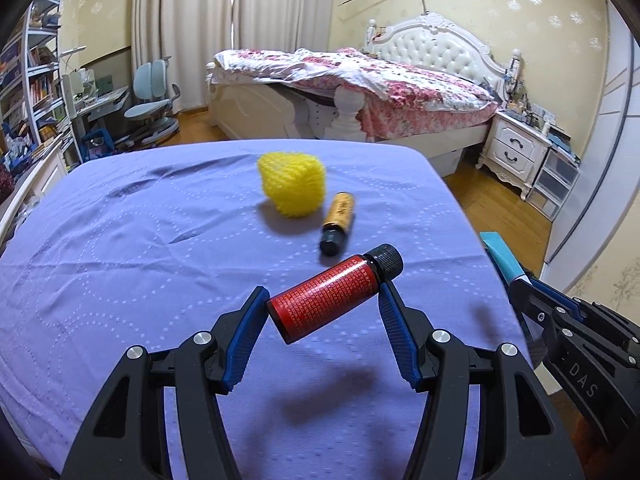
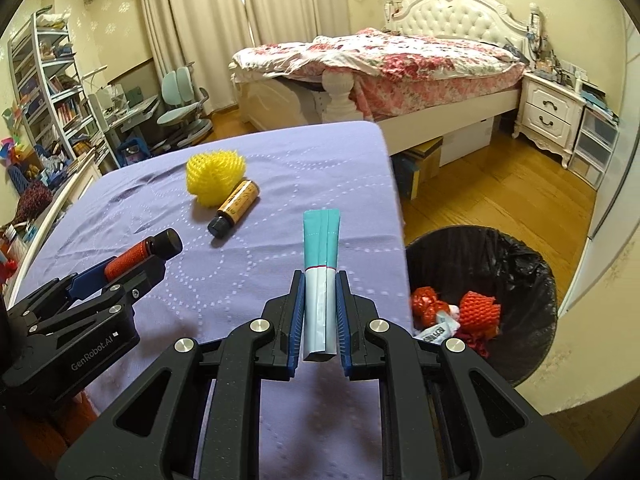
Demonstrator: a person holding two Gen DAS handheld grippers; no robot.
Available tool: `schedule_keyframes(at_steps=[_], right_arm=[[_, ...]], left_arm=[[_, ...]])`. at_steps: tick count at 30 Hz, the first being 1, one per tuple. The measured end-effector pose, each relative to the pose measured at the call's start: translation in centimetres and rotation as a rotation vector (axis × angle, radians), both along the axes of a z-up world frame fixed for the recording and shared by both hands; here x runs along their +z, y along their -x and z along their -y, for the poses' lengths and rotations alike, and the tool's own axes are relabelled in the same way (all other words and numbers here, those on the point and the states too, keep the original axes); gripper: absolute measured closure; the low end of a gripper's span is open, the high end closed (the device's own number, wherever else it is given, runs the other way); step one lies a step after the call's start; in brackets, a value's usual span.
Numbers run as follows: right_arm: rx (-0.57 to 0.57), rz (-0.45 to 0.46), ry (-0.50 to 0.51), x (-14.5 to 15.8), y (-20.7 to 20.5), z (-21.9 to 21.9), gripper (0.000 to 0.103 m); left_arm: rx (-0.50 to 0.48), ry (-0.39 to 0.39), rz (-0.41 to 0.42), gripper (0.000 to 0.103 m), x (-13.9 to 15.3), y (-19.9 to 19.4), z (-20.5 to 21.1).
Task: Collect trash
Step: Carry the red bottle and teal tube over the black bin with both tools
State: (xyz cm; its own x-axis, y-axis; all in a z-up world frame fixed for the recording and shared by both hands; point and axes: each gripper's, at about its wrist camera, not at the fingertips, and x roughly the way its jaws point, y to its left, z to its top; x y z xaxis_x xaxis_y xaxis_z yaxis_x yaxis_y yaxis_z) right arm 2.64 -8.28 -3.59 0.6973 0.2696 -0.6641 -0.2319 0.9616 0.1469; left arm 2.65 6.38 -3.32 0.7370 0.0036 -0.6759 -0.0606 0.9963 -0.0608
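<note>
My left gripper (image 1: 324,300) is shut on a red bottle (image 1: 328,296) with a black cap and holds it above the purple-covered table (image 1: 120,260). My right gripper (image 2: 319,292) is shut on a teal and white folded packet (image 2: 320,272), held over the table's right edge. A yellow foam net (image 1: 292,184) and a yellow bottle (image 1: 338,220) with a black cap lie on the table further back. They also show in the right wrist view: the net (image 2: 214,176) and the bottle (image 2: 236,206). The left gripper with the red bottle (image 2: 140,254) shows at the left there.
A bin with a black bag (image 2: 520,280) stands on the wooden floor right of the table, holding red foam nets (image 2: 478,312) and wrappers. A bed (image 1: 380,80), a nightstand (image 1: 516,148), a desk chair (image 1: 152,100) and bookshelves (image 1: 36,72) stand beyond.
</note>
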Motion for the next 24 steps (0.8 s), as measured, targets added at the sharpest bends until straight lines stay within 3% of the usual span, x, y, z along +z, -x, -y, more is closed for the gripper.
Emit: schedule_keyframes(at_steps=[11,24], right_arm=[[-0.112,0.045,-0.025,1.1,0.5,5.9,0.088],[-0.254,0.047,-0.038,0.3,-0.4,13.2,0.088]], left_arm=[[-0.112,-0.033,0.037,0.045,0.9,-1.1,6.3],[-0.218,-0.064,0.044,0.045,0.4,-3.5,13.0]])
